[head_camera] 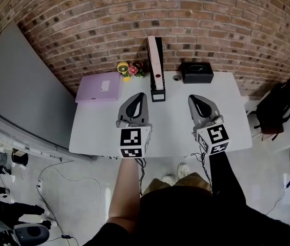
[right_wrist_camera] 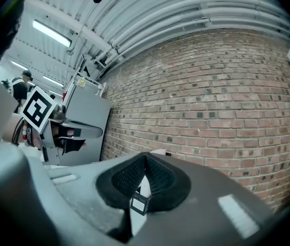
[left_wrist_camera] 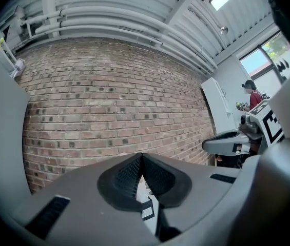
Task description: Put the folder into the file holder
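Over at the table's back edge, I'm seeing the black file holder carrying one upright pinkish binder. The lilac folder is lying flat, left of it. Left gripper and right gripper are hovering closed, empty.

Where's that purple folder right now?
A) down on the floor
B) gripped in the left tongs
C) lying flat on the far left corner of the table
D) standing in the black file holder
C: the purple folder lies flat on the white table at its far left corner, left of the flowers, clear of both the file holder and the shut left tongs.
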The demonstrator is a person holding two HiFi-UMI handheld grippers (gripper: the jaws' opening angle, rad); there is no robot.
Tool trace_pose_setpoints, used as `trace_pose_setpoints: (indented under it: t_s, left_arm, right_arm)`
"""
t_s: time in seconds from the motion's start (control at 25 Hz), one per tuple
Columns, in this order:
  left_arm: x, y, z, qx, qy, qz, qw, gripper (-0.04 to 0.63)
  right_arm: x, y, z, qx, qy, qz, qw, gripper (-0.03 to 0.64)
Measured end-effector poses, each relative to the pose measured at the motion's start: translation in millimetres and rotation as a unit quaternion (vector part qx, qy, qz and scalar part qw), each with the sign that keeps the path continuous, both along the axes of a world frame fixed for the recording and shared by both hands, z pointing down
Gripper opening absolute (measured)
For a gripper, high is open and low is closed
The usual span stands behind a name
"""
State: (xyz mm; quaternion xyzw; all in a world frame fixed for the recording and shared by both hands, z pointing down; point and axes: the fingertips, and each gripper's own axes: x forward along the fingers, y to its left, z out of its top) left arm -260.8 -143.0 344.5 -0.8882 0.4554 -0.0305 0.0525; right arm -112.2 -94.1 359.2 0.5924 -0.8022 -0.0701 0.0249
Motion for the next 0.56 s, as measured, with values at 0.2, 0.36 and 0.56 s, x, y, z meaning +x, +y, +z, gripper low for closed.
trace_pose_setpoints:
  t_s: [0.2,0.36,0.56]
  left_arm:
    - [5.3,2.1,2.9,-0.003,0.001,-0.001,1.0,0.009]
    - [10.9,4.9,4.4,-0.004,0.007,0.009,0.9999,0.009]
    - [16.0,8.0,4.5,-0.004,0.007,0.011,0.9999,0.009]
  right_arm:
    - [6.8,2.9,1.1,0.0,-0.001,0.003,1.0,0.0]
    - [8.6,4.7,4.8,-0.002,0.0,0.007,1.0,0.0]
    - [15.5,8.0,6.7,-0.003,-0.002,0.011,1.0,0.0]
